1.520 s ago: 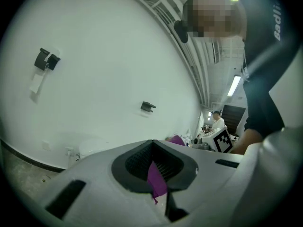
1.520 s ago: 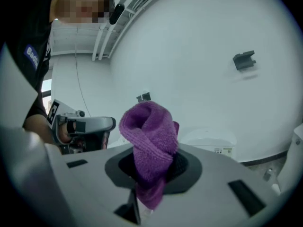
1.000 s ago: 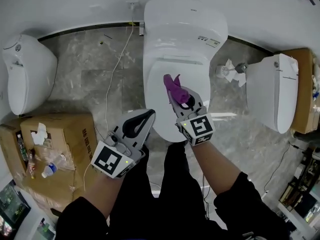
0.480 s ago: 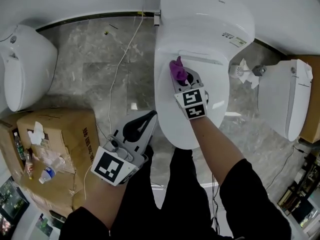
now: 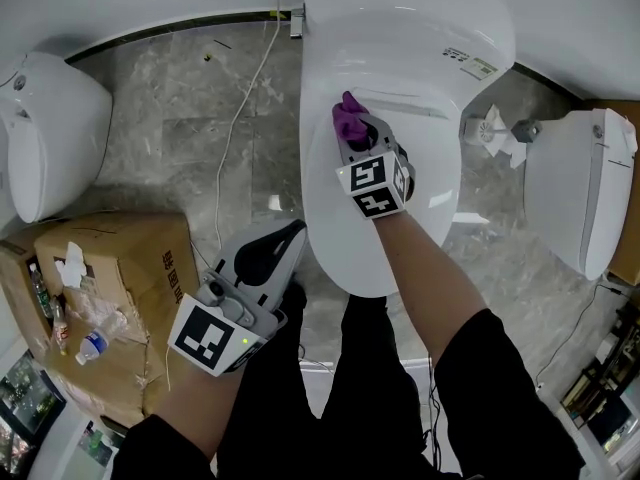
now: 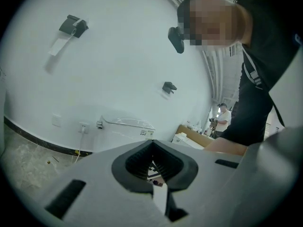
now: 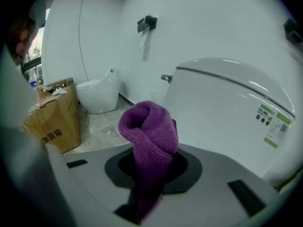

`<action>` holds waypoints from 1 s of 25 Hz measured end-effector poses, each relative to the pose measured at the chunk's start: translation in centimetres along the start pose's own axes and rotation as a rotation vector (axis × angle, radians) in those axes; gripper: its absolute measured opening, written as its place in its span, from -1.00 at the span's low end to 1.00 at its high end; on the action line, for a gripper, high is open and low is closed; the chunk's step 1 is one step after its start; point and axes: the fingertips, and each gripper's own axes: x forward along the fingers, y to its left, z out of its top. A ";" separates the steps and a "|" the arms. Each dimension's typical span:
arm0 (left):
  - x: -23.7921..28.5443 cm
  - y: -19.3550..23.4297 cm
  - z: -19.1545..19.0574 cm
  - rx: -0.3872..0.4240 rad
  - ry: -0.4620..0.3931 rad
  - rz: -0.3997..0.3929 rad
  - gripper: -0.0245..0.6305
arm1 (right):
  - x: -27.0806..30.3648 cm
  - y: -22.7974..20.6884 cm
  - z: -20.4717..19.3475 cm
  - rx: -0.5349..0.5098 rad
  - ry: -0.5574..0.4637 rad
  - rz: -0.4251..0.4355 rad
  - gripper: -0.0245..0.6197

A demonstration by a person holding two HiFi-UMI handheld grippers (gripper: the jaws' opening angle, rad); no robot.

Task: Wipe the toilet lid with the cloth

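Right tool (image 5: 350,136), clenched on cloth (image 5: 346,118), has dropped to toilet lid (image 5: 435,183); left tool (image 5: 285,243) clenched, empty. Next: press, sweep.

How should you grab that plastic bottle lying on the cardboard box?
Take the bottle round its middle, from above, jaws across it. It lies on its side on the box, so its long body faces up.

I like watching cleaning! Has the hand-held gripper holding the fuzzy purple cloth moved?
Yes: the right hand-held gripper, with the purple cloth, moved along the white toilet lid toward its hinge.
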 end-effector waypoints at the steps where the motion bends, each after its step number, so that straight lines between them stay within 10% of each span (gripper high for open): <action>1: 0.3 -0.3 0.0 -0.002 -0.004 0.001 -0.88 | -0.5 -1.0 -0.5 0.015 -0.006 -0.011 -0.67; 17: 5.2 -4.6 -2.2 0.006 -0.057 0.049 -0.88 | -8.9 -16.7 -12.3 0.157 0.003 -0.225 -0.67; 25: 1.3 -4.1 -5.2 -0.020 -0.025 0.025 -0.88 | -8.0 -12.2 -10.3 0.143 -0.025 -0.222 -0.67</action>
